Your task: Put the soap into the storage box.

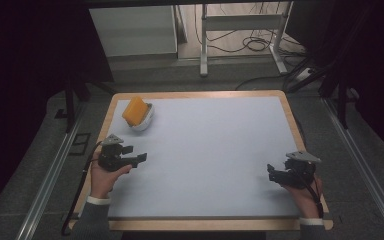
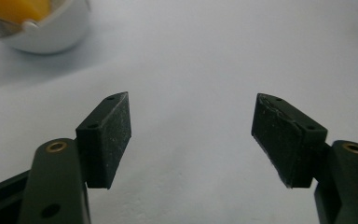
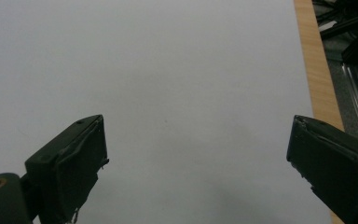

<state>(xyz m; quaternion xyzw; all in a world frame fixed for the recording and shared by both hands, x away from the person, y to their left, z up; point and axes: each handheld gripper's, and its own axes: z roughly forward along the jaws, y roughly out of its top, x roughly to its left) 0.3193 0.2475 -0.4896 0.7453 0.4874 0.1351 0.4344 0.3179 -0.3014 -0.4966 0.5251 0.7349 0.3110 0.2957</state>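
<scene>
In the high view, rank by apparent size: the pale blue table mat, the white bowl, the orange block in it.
Largest to smallest:
1. Pale blue table mat
2. White bowl
3. Orange block, close to the bowl in size, since it hides much of the bowl.

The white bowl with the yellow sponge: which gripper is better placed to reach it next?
Left. The left gripper sits open just below the white bowl holding the yellow sponge, at the table's left side; the right gripper is far across the table.

High cam overhead — gripper cams near table (image 1: 210, 150).
</scene>
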